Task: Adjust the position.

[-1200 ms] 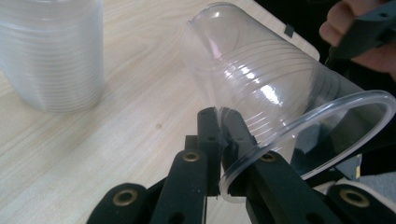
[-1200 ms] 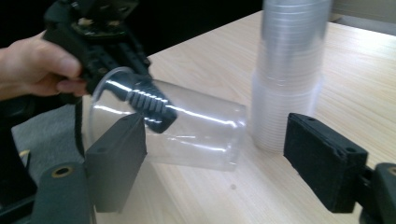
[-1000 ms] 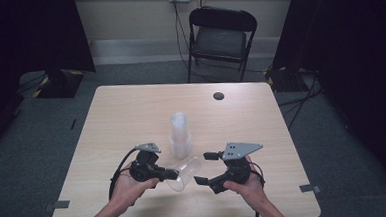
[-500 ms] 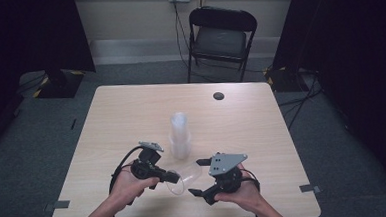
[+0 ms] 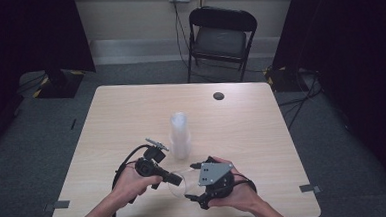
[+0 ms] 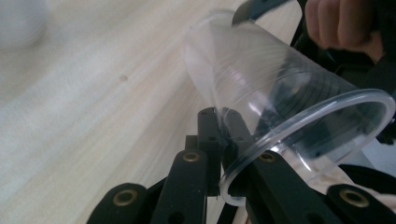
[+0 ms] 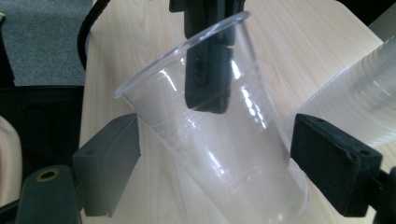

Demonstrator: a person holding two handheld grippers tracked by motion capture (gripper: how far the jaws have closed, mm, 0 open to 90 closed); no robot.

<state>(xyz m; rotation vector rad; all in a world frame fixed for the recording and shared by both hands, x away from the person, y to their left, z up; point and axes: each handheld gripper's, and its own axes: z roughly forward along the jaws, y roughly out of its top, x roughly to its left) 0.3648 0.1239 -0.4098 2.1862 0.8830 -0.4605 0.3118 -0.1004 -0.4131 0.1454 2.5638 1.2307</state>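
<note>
Cups: one loose cup (image 7: 219,140), one stack (image 5: 180,134)

Black tools (image 5: 177,178) with brass screws, grey plate, trailing black cables

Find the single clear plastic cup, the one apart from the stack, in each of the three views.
High view: clear cup, low centre, between the two grippers.
Left gripper view: right of centre, rim pinched by the shut jaws.
Right gripper view: centre, between open jaws.
Shared landmark: stack of cups.
</note>
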